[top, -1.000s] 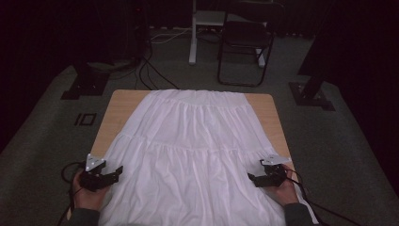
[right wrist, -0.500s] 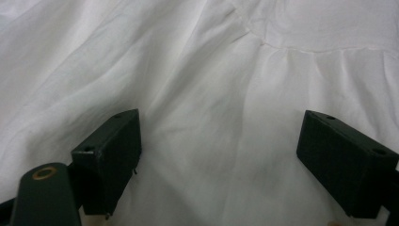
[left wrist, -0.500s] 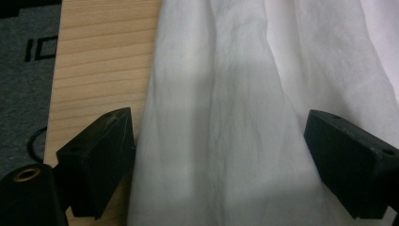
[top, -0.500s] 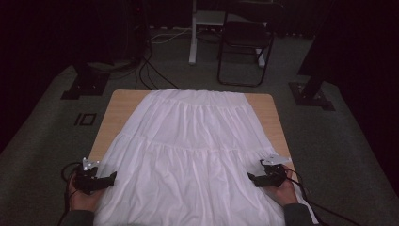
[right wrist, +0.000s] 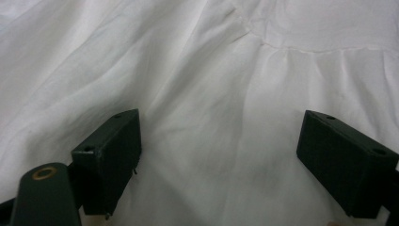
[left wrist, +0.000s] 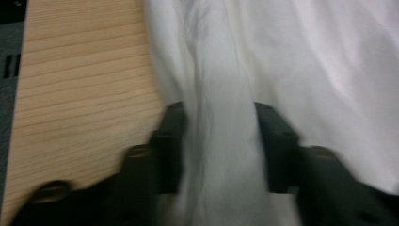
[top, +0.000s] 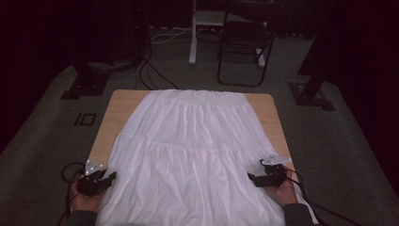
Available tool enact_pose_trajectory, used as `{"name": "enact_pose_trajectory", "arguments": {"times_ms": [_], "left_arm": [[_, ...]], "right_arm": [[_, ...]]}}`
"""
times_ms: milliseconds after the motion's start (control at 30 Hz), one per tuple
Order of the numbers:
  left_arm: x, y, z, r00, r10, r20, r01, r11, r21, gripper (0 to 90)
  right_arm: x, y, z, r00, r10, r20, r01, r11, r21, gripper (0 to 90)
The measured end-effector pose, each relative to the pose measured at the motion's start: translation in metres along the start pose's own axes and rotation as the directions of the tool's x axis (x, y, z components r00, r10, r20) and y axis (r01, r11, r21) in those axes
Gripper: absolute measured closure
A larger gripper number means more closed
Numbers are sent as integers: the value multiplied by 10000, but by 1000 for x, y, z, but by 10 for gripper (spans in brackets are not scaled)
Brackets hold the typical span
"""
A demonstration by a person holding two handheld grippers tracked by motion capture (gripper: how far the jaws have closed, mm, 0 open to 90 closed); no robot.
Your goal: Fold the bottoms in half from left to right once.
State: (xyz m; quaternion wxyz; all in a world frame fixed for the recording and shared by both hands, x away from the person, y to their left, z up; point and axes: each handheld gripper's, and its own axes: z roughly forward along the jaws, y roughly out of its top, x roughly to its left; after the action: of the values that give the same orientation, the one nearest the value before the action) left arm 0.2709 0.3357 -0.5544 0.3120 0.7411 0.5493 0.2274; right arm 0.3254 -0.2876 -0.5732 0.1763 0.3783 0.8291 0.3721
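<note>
Item: left gripper [top: 104,179], lower left of the high view, in the person's left hand [top: 84,200], at the left edge of the cloth. In the left gripper view [left wrist: 220,146] its jaws have just been closing and now press from both sides on a gathered fold of the white skirt [left wrist: 221,155]; the fold runs up the frame's centre between them. Bare wood of the table [left wrist: 84,84] fills the left of that view.

Item: white skirt [top: 188,150], centre of the high view, spread flat over the wooden table [top: 120,106]. Narrow end at the upper centre, wide end running off the lower edge. Two gathered seams cross it. Bare wood shows in strips along its left and right sides.

Item: right gripper [top: 254,178], lower right of the high view, in the person's right hand [top: 282,190], resting over the skirt's right edge. In the right gripper view [right wrist: 221,160] its jaws stand wide apart above smooth cloth [right wrist: 211,70], gripping nothing; a gathered seam crosses the upper right of that frame.

Item: folding chair [top: 244,42], upper centre-right of the high view, on the dark floor beyond the table. Cables [top: 155,70] trail across the floor, upper centre-left.
</note>
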Motion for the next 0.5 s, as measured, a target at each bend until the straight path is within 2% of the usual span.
{"name": "enact_pose_trajectory", "arguments": {"times_ms": [67,133,300,500], "left_arm": [[2,0,0,9998,-121,185,121,9999,8,804],[3,0,-1,9998,-59,203,58,10000,41,843],[3,3,-3,9996,266,-41,-265,9996,87,852],[4,7,-11,9979,560,-326,-574,9974,-437,858]], "right_arm": [[0,0,0,10000,-1,0,1,10000,1,138],[0,0,0,10000,-1,-3,1,10000,4,138],[0,0,0,10000,3,1,-3,10000,-1,138],[0,0,0,10000,-1,3,1,10000,-1,139]]}}
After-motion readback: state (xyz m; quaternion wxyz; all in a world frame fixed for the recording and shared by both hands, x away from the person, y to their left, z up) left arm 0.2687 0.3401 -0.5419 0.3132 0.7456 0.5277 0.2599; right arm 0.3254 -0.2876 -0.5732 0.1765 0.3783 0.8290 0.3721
